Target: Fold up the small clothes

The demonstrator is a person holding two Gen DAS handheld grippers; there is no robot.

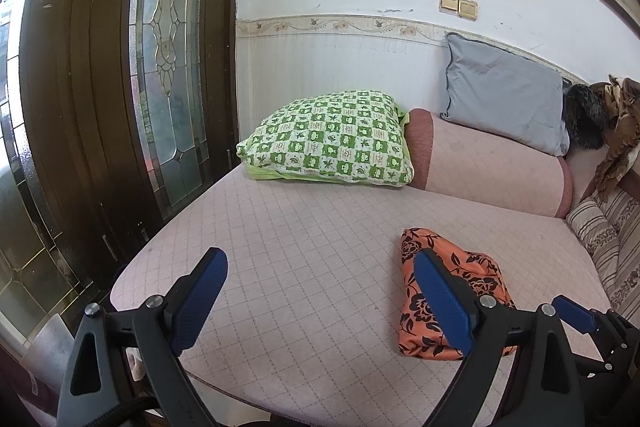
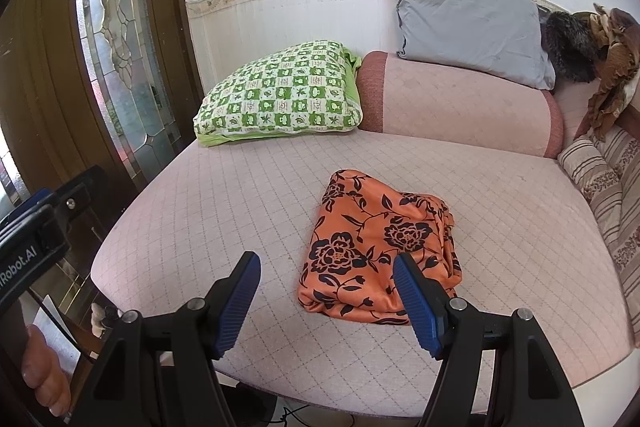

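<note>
Folded orange garment on a pink bed, both grippers hovering empty.

The bed (image 2: 280, 195) carries the orange floral garment (image 2: 376, 247) at center, a green checked pillow (image 2: 280, 95) at 11 o'clock; right gripper (image 2: 326, 301) and left gripper (image 1: 320, 297) jaws spread wide, grasping nothing.

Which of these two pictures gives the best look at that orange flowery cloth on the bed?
The right wrist view: the orange cloth lies near the middle, almost fully visible. In the left wrist view the cloth sits lower right, partly hidden behind a blue pad.
</note>
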